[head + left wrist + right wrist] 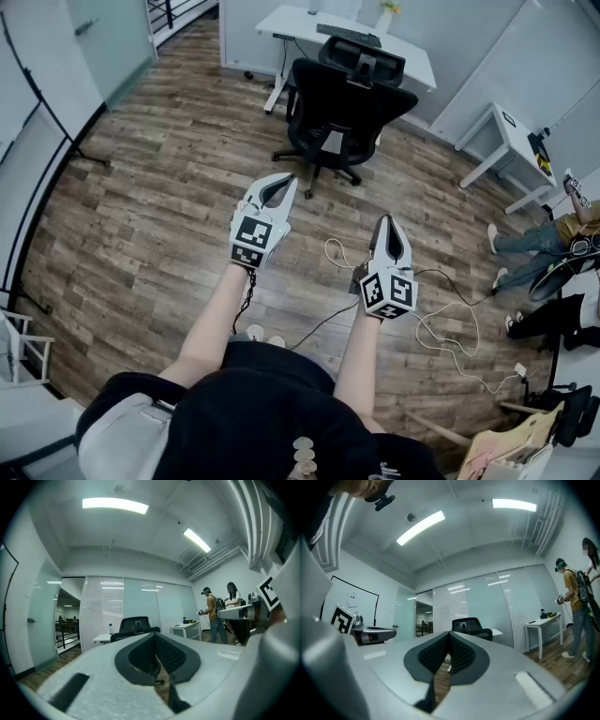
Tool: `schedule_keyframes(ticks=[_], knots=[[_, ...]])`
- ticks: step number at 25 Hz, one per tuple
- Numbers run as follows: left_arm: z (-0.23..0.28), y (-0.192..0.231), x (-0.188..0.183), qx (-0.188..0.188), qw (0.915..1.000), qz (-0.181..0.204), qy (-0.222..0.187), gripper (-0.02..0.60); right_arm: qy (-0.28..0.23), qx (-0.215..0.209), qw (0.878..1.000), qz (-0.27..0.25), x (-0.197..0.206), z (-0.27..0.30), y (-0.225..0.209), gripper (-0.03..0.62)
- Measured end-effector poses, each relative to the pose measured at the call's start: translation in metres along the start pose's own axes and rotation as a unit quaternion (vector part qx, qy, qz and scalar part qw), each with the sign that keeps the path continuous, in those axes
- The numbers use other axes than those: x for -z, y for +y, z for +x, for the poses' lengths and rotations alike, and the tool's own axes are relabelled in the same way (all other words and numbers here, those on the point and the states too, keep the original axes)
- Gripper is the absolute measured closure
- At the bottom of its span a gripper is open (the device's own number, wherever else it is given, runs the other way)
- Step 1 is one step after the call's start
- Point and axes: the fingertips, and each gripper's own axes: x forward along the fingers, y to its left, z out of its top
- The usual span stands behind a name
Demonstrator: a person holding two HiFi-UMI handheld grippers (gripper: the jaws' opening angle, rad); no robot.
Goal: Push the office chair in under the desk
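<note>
A black office chair (342,117) with a headrest stands on the wood floor, pulled out a little in front of a white desk (295,23) at the far wall, its back turned to me. My left gripper (278,184) is held in the air well short of the chair, shut with nothing in it. To its right my right gripper (388,225) is also shut and holds nothing. The left gripper view shows the chair (135,626) and desk (101,639) far ahead beyond the closed jaws. The right gripper view shows the chair (472,626) ahead too.
A second white desk (511,141) stands at the right. People sit or stand at the far right (544,248). White cables (450,328) snake over the floor near my right side. A glass partition (103,42) runs along the left, and a white rack (19,347) stands at the near left.
</note>
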Motion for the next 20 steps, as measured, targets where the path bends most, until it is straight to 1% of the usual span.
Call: schedule_keyframes(ticks=[3,16,20], knots=[[-0.001,0.001,0.0,-0.003,1.0,0.005,0.001,0.574,0.0,-0.001,1.0,0.002,0.001,-0.001,0.001,0.583],[-0.008,-0.005,0.003,0.005,1.0,0.001,0.004,0.574,0.0,-0.006,1.0,0.006,0.003,-0.009,0.008,0.583],[-0.01,-0.007,0.004,0.006,1.0,0.002,0.007,0.574,0.003,-0.015,1.0,0.0,0.004,-0.011,0.013,0.582]])
